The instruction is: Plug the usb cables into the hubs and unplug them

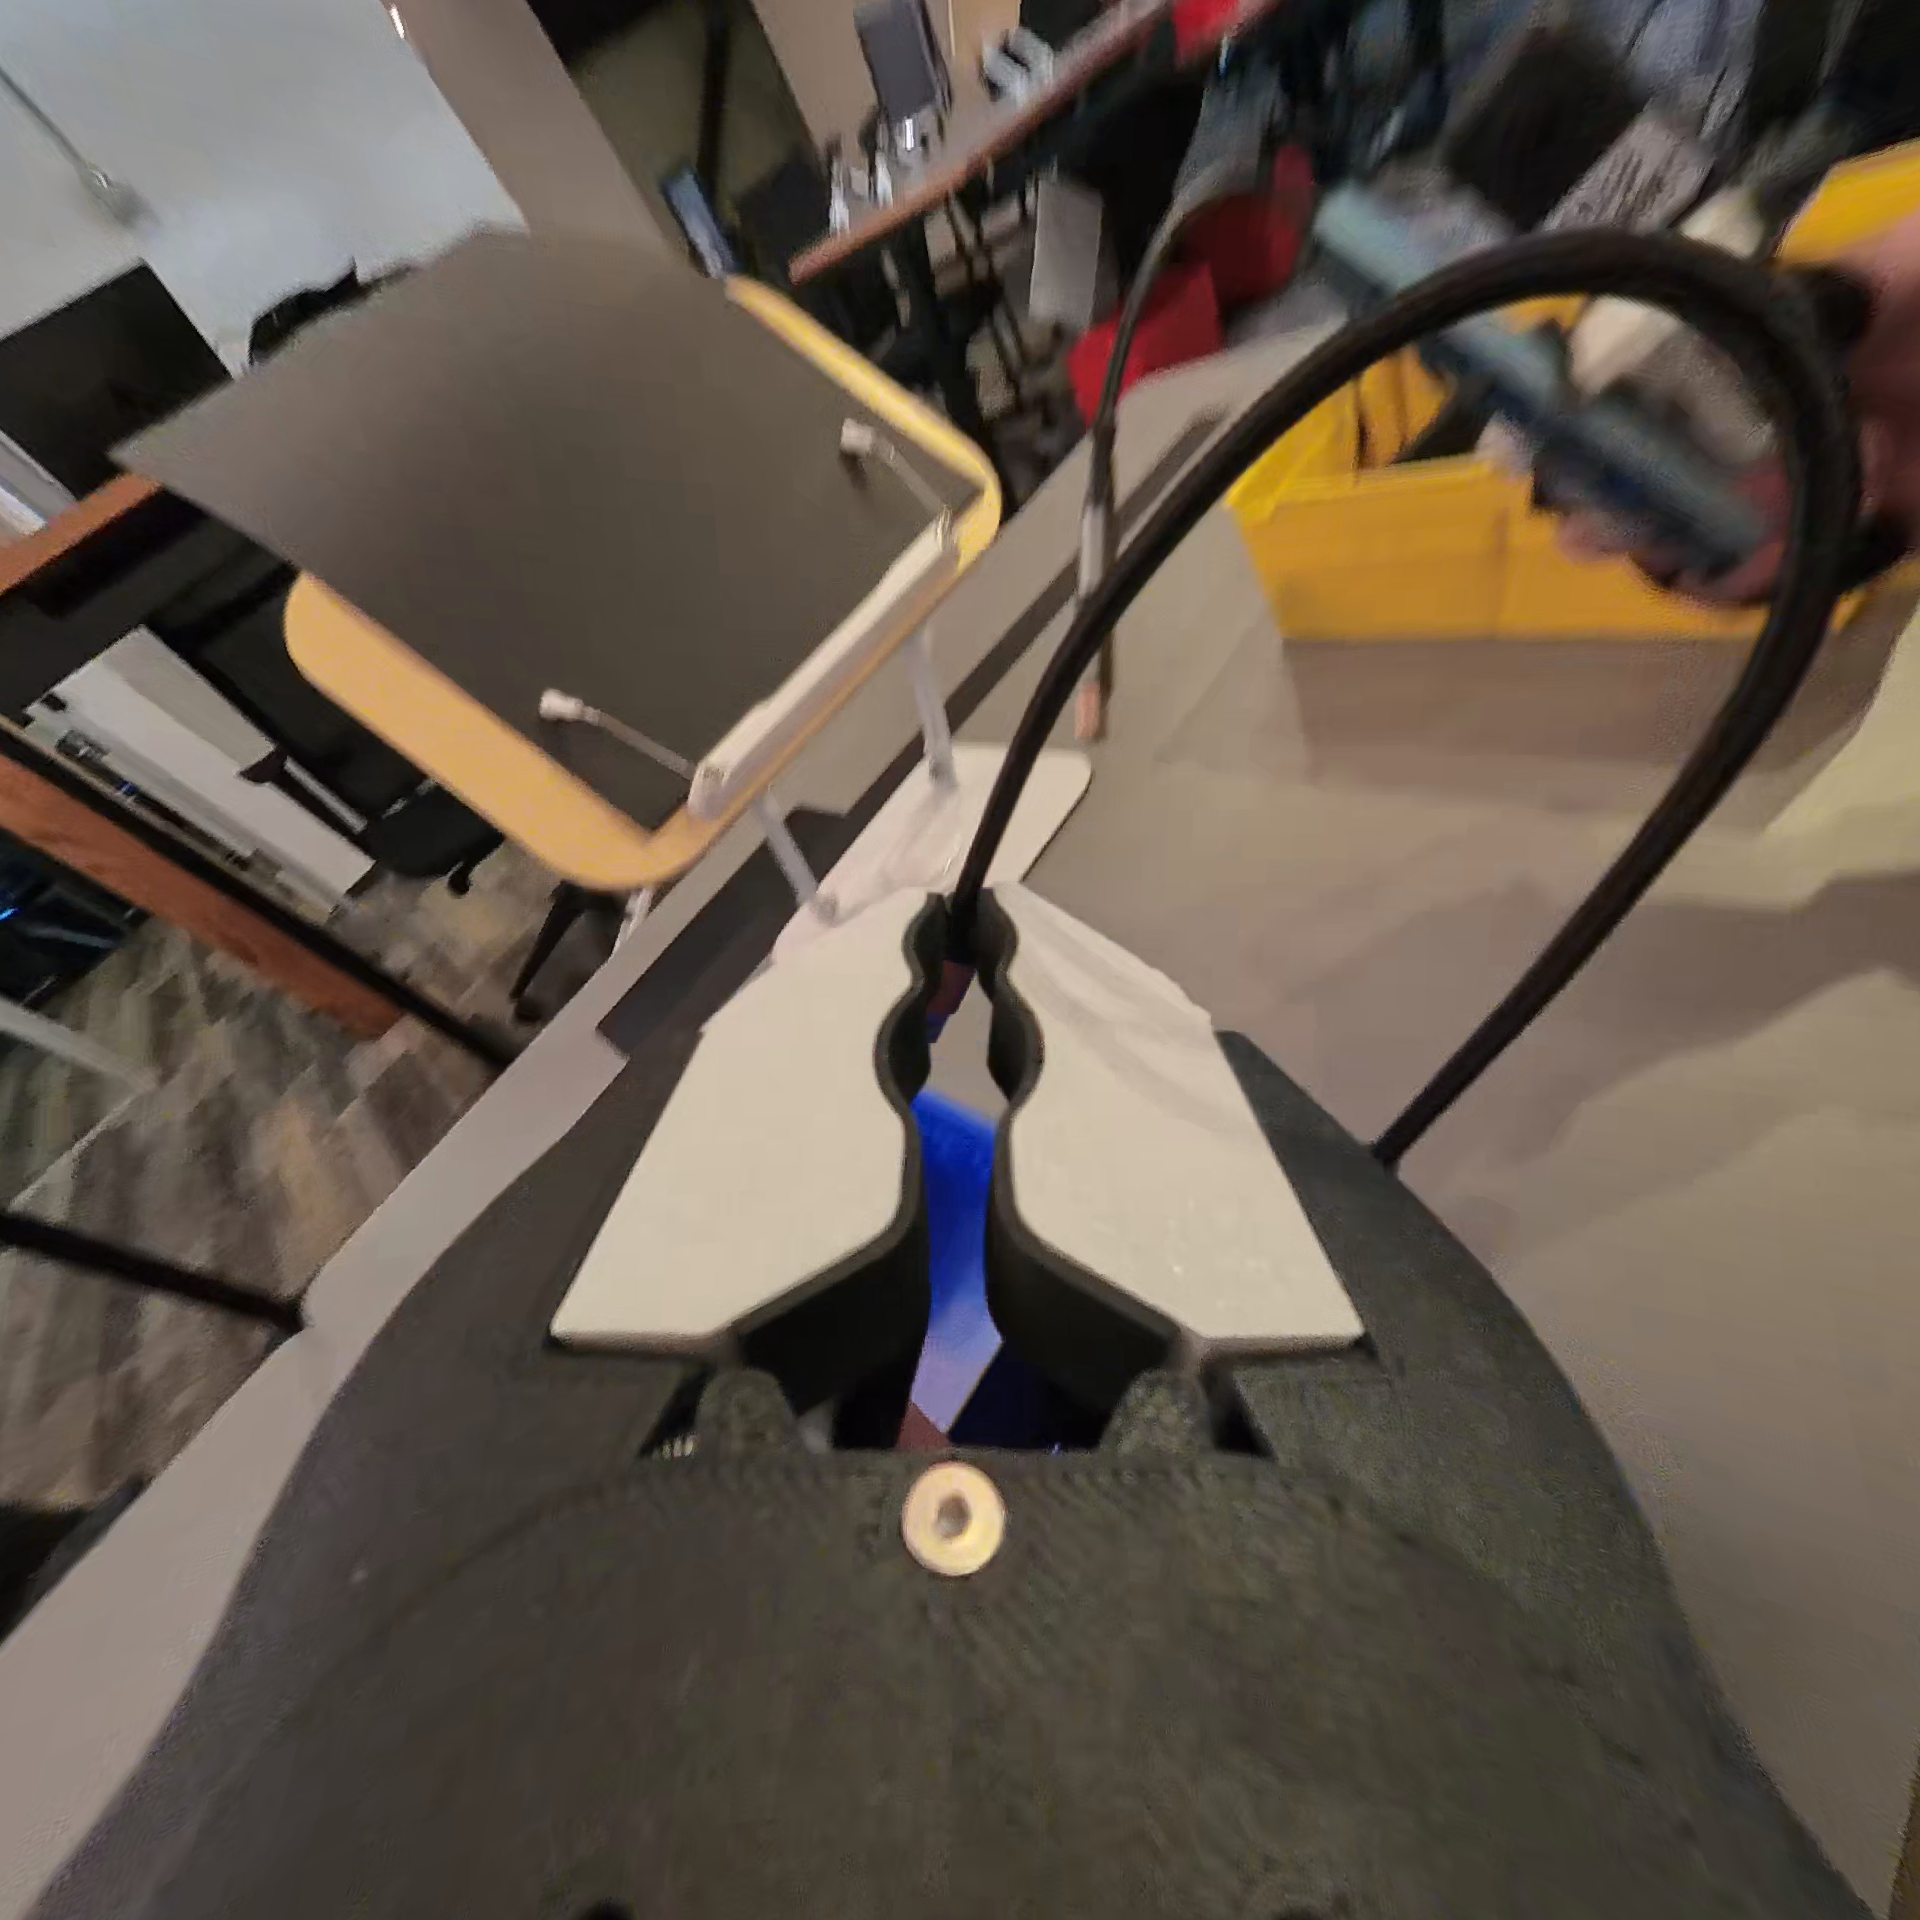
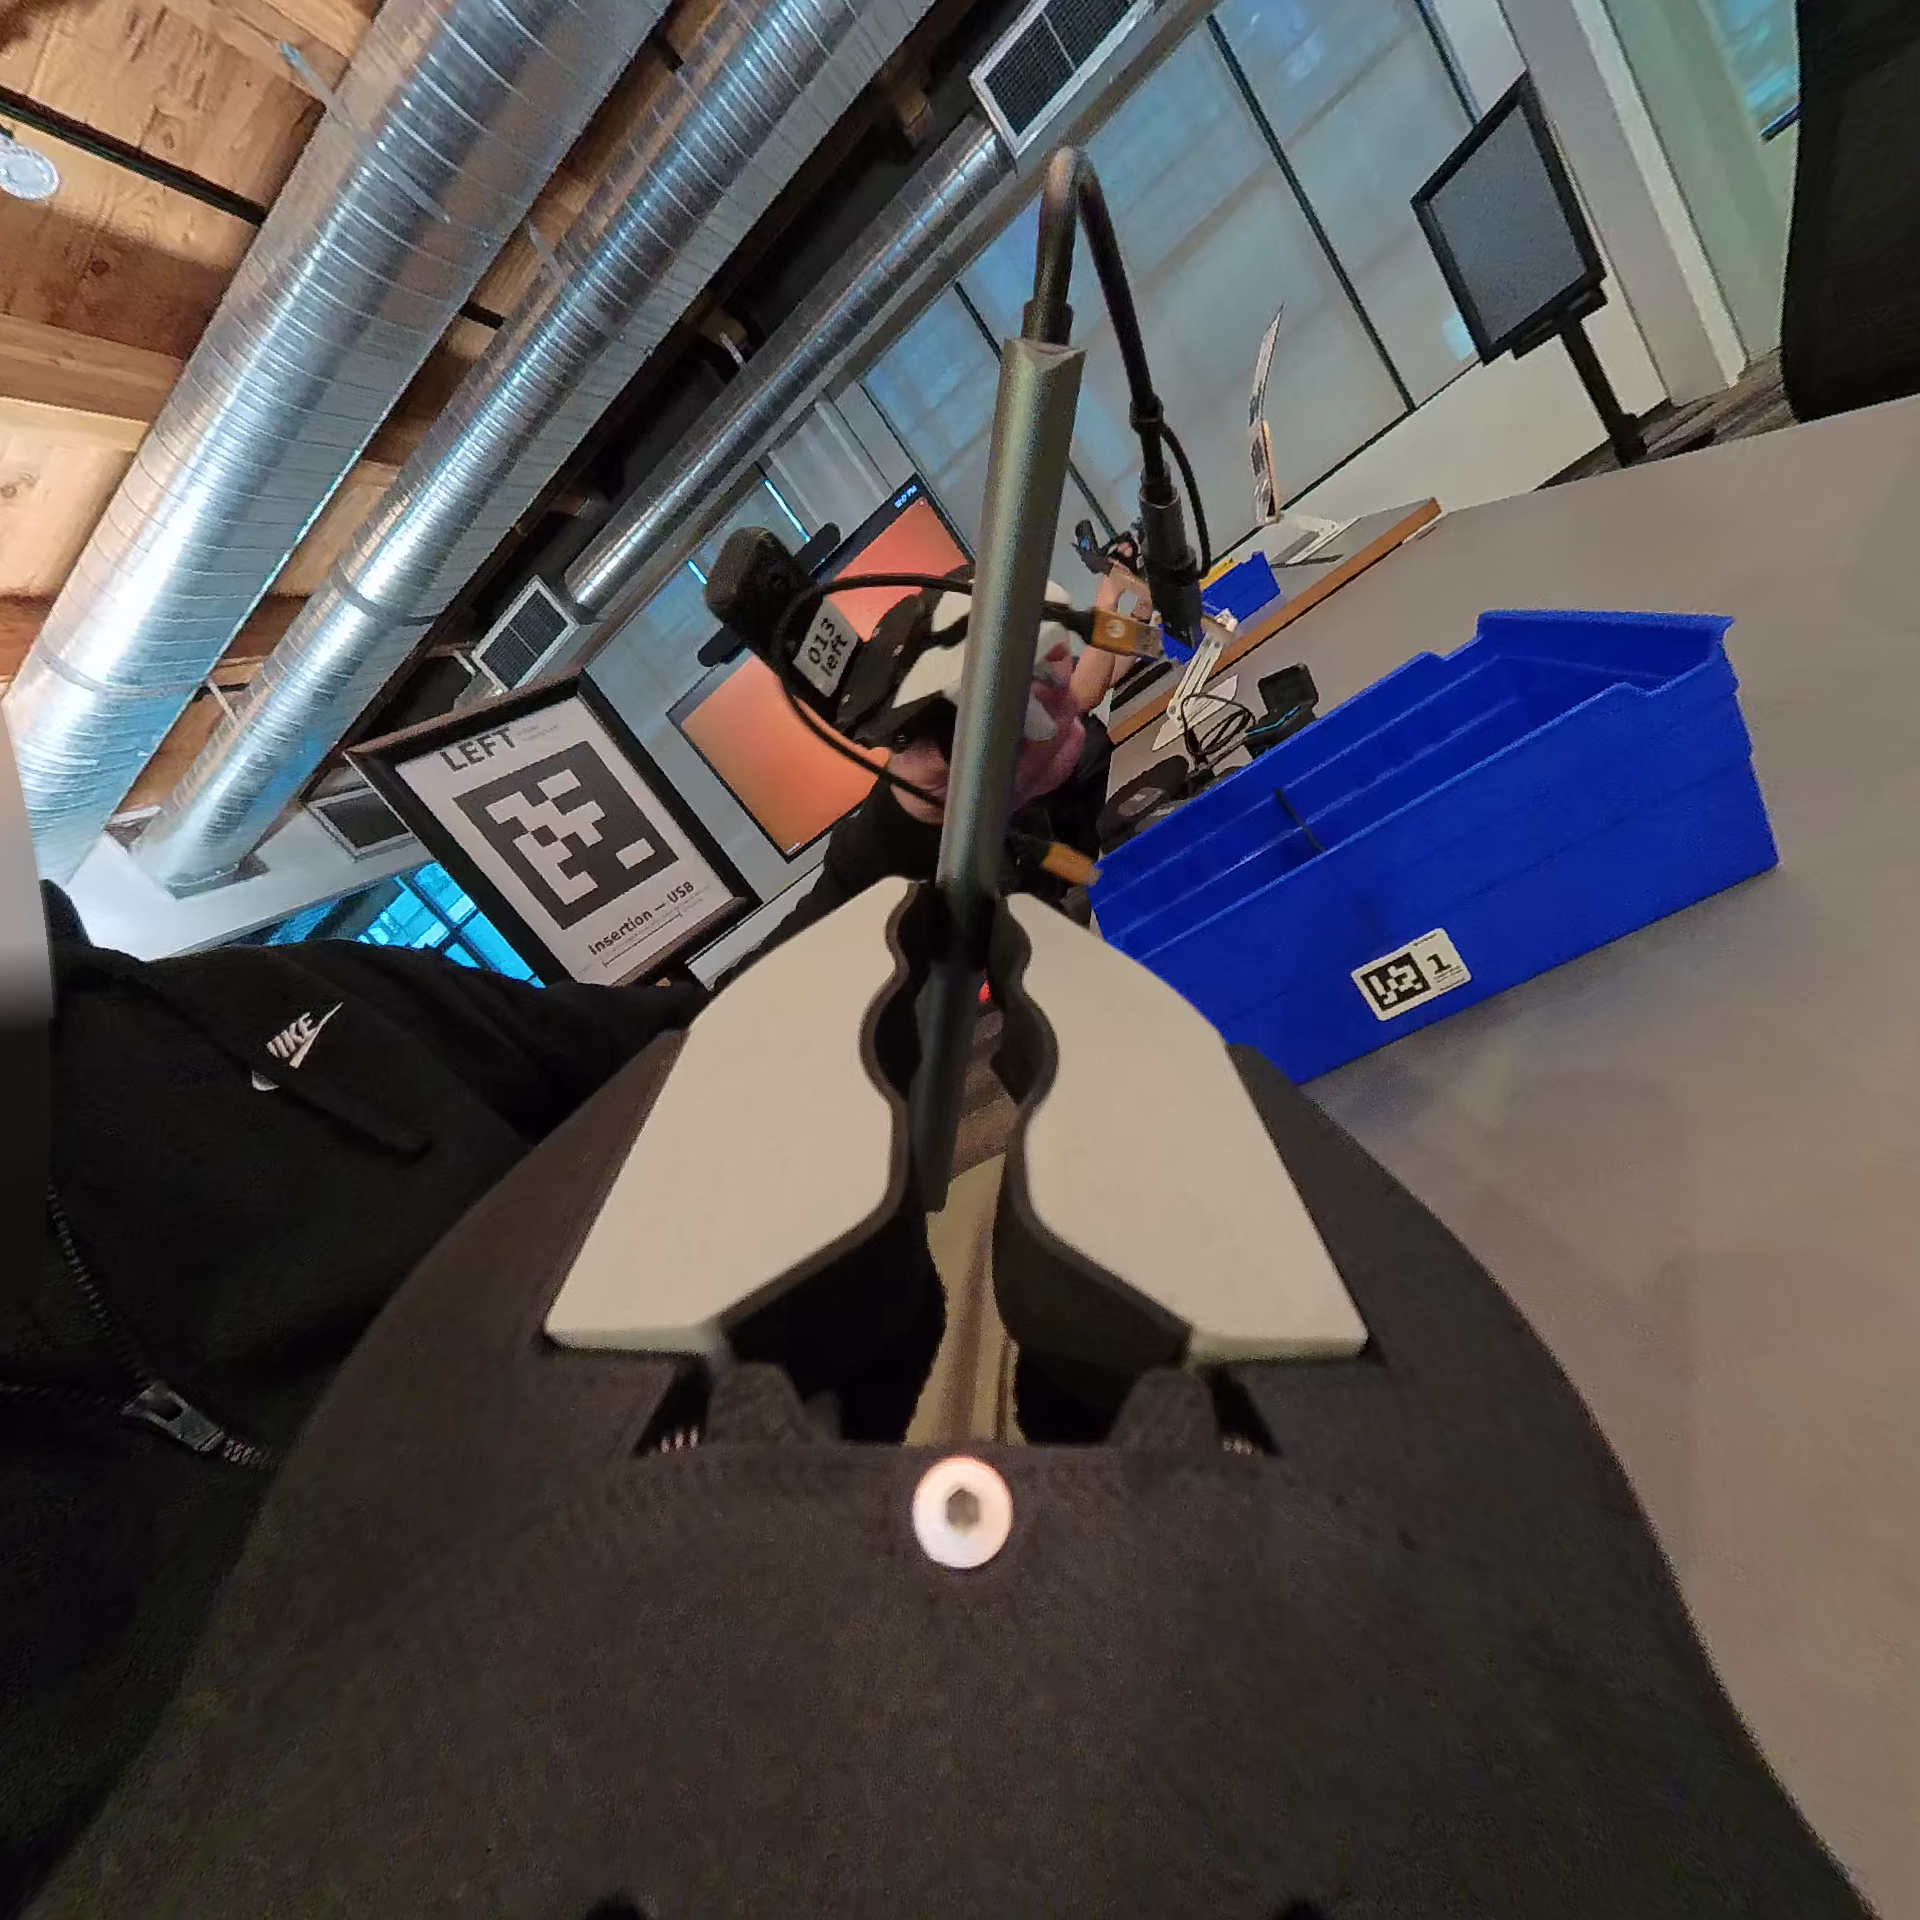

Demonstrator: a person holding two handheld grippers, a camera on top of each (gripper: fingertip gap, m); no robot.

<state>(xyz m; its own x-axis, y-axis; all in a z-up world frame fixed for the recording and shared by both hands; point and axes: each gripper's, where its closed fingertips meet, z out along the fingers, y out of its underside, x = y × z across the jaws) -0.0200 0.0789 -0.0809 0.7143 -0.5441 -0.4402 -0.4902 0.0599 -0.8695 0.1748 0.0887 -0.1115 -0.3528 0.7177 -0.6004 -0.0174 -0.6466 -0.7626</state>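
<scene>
My left gripper [image 1: 961, 935] is shut on a black USB cable [image 1: 1195, 499] just behind its plug. The cable arcs up to the right and back down past my right finger. A second cable end with a metal plug [image 1: 1091, 623] hangs beyond it. My right gripper shows blurred at the upper right [image 1: 1621, 457], in a hand. In the right wrist view, my right gripper [image 2: 961, 935] is shut on a slim grey hub [image 2: 1003, 623] that stands edge-on above the fingertips. The hub's black lead [image 2: 1122, 312] loops over its top. The left gripper [image 2: 831, 644] shows far off.
A blue bin [image 2: 1455, 831] sits on the grey table [image 2: 1662, 1247] to the right. A yellow bin [image 1: 1403, 540] stands at the far right. A black board with a yellow rim [image 1: 540, 499] on a white stand [image 1: 966, 821] is ahead on the left. A person in a black jacket [image 2: 260, 1143] is close. About 20 centimeters separates my left fingertips from my right.
</scene>
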